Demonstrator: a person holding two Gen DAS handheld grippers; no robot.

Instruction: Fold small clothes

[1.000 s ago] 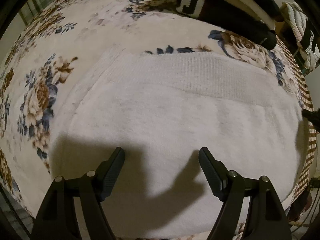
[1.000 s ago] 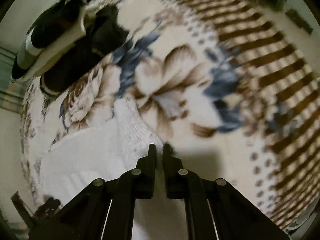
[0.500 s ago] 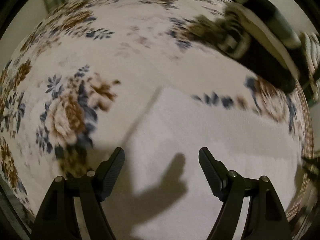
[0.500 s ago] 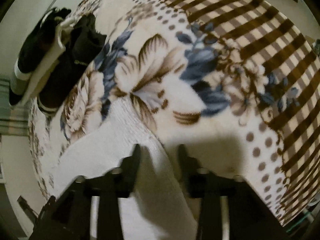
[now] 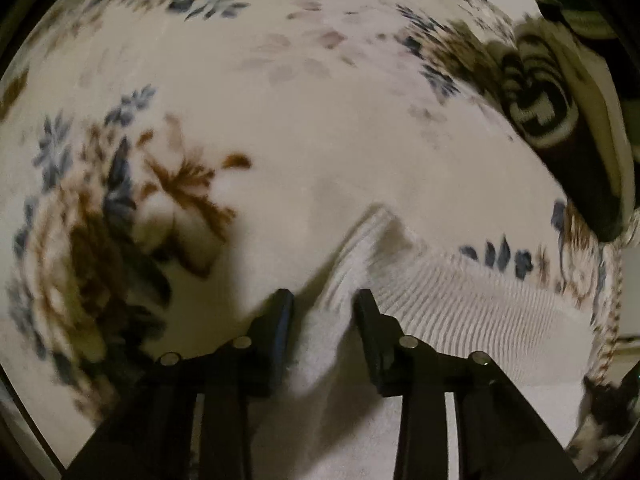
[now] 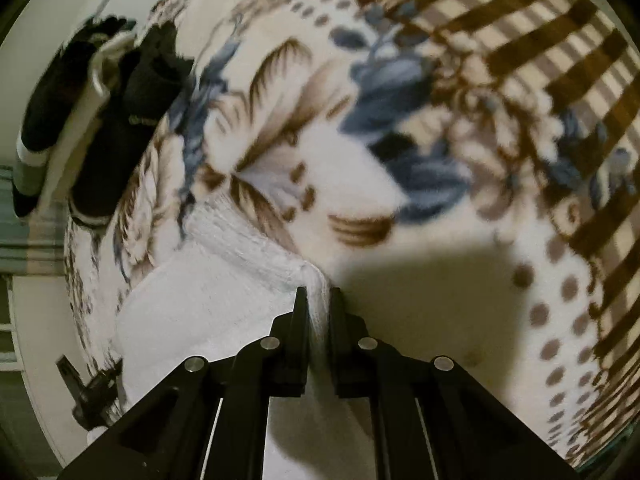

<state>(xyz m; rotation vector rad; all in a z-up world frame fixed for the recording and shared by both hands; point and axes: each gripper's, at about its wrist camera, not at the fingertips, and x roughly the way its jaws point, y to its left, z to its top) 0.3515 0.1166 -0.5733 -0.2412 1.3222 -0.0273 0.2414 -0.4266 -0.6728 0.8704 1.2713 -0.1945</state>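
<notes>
white sock (image 5: 460, 312) lies flat on a floral blanket (image 5: 280, 120), its ribbed cuff running along the side that faces the blanket's far edge. left gripper (image 5: 324, 300) has just been closing its jaws around one cuff corner, which is bunched up and lifted into a little peak between the fingers (image 5: 280, 320); there's a dark gap beside the left pad, so i can't tell if both pads really press on the fabric yet. right gripper (image 6: 319, 300) has just been closing too and is clenched on the other cuff corner of the sock (image 6: 192, 320), with a thin fold of white knit squeezed tight between the two pads. that corner sits near the blanket's striped brown border (image 6: 540, 40). a pile of dark clothes with white stripes (image 5: 560, 120) sits well apart from the sock, up by the blanket's far corner. left view is pretty blurry.
</notes>
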